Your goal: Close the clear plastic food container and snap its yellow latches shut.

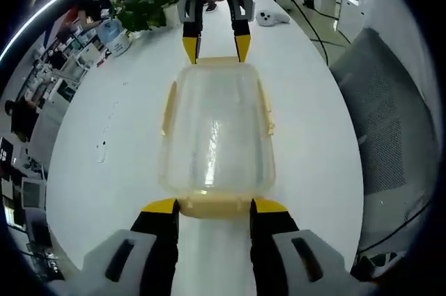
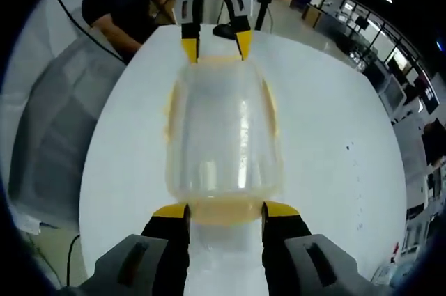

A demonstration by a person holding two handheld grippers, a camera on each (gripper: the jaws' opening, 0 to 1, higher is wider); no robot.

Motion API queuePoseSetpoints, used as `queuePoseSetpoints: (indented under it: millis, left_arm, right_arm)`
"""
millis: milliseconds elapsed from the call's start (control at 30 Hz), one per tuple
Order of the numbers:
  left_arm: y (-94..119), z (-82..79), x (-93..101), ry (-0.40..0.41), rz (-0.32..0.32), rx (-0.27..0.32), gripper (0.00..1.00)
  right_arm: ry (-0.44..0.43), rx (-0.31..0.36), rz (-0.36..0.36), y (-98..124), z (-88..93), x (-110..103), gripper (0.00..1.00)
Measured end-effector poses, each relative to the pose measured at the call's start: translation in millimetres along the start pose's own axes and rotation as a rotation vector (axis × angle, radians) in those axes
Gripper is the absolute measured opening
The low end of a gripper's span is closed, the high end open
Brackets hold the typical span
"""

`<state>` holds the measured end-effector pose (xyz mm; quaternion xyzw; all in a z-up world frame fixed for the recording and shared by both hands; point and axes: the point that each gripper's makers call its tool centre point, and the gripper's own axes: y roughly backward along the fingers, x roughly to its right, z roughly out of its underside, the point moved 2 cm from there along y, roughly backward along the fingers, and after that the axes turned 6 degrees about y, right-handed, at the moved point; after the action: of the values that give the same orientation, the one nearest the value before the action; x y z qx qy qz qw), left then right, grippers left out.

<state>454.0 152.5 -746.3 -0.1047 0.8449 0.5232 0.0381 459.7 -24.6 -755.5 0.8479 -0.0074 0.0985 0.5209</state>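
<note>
A: Long white worktop (image 1: 306, 101), plants (image 1: 150, 0) at its far end. The container (image 1: 216, 136) lies lengthwise between both tools.

B: Left tool (image 1: 214, 207) spread open at one end latch (image 1: 214, 205); right tool (image 2: 226, 212) open at the opposite one. Side latches (image 1: 266, 108) look unsnapped. Nothing obstructs.

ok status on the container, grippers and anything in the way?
Left gripper and right gripper open, at opposite ends of the container. Lid on, yellow end latches between jaws. White table around it bare; plant far off.
</note>
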Motion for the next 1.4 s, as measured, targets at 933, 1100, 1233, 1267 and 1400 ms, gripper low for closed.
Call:
queuePoseSetpoints:
  millis: [933, 1100, 1233, 1267, 1400]
  left_arm:
    - [-24, -40.0, -0.3, 0.018, 0.000, 0.015, 0.40]
    - [-29, -45.9, -1.1, 0.022, 0.001, 0.019, 0.40]
    - [-32, -52.5, -0.7, 0.024, 0.003, 0.026, 0.40]
    - [-34, -54.4, -0.3, 0.024, 0.001, 0.028, 0.40]
    - [-39, -57.8, 0.3, 0.029, 0.004, 0.031, 0.40]
  right_arm:
    - [0.008, -0.013, -0.007, 18, 42.5, 5, 0.39]
    - [0.008, -0.014, -0.009, 20, 50.5, 7, 0.39]
    - [0.004, -0.020, -0.013, 23, 58.7, 8, 0.39]
    - [0.003, -0.023, -0.014, 22, 61.2, 8, 0.39]
    - [0.007, -0.030, -0.019, 23, 66.5, 8, 0.39]
